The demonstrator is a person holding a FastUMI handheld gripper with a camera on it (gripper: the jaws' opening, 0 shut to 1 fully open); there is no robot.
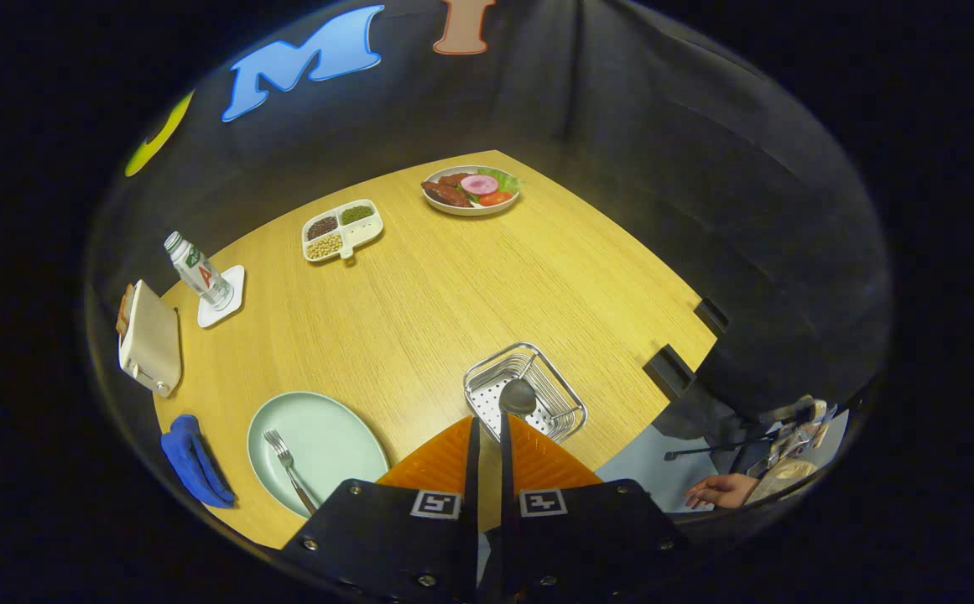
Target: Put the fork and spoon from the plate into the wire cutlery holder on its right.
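Fingers (471,453) are pinching the spoon (517,397) above the holder (566,401), lower centre; I'm risking it tipping out sideways; fork (288,467) lying on plate (327,428).

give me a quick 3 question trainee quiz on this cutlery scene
1. True or false: the metal fork lies on the pale green plate.
2. What does the gripper hold between its fingers? A) a knife B) the metal spoon C) nothing
3. The spoon's bowl hangs above the ____ cutlery holder.

Key: 1 true. 2 B, both fingers pinch its handle. 3 wire.
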